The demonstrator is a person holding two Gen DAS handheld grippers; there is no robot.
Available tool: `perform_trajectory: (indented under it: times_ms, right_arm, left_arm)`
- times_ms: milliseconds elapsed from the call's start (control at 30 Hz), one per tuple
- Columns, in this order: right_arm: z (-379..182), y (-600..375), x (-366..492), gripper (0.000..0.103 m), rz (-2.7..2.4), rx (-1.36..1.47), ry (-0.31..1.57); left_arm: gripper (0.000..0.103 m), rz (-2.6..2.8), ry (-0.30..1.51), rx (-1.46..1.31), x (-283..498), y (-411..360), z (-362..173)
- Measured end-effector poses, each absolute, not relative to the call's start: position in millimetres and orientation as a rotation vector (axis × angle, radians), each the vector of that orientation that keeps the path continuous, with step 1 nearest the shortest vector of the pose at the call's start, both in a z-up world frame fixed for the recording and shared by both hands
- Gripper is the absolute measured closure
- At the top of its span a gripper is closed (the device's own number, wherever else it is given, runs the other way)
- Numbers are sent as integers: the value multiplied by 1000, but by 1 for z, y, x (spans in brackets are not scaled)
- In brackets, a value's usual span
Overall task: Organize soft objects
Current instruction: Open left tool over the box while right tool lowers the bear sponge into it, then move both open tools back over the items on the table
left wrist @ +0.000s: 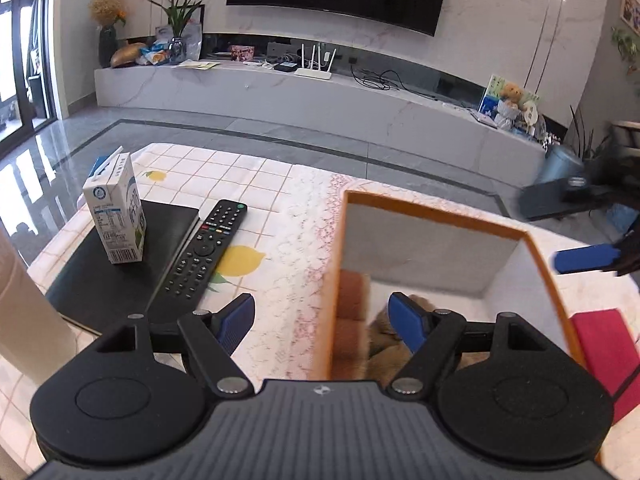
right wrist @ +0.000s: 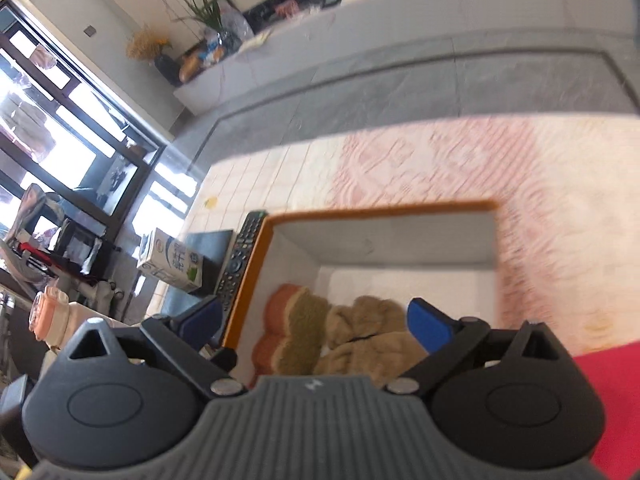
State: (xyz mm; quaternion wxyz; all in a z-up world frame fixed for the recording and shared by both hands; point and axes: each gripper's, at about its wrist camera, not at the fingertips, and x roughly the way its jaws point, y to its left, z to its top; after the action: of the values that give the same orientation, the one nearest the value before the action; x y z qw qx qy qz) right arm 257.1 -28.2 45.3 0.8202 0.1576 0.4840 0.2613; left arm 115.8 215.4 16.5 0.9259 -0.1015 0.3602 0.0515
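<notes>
An orange-rimmed white box stands on the table. Inside it lie a tan plush bear and an orange and green soft cushion. My left gripper is open and empty, straddling the box's left wall near its front corner. My right gripper is open and empty, above the box's near end over the soft toys. Its blue fingertip shows in the left wrist view beyond the box's right rim. A red cloth lies right of the box.
A milk carton stands on a black book. A black remote lies beside it, left of the box. The tablecloth has a lemon print. The floor and a TV console lie beyond.
</notes>
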Motion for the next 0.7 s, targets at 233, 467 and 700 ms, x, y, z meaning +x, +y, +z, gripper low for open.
perform_trajectory:
  times_ms: [233,467,700]
  right_arm:
    - [94,-95,213,6,512,323,942]
    - [135,-166,169,6,489,358,855]
    - [156,-251,131,5,382,382,782]
  left_arm:
    - [13,104,636,-224,92,183,53]
    - [13,-26,568,-199,68,119,91]
    - [13,-135,556,-117,54,56,108]
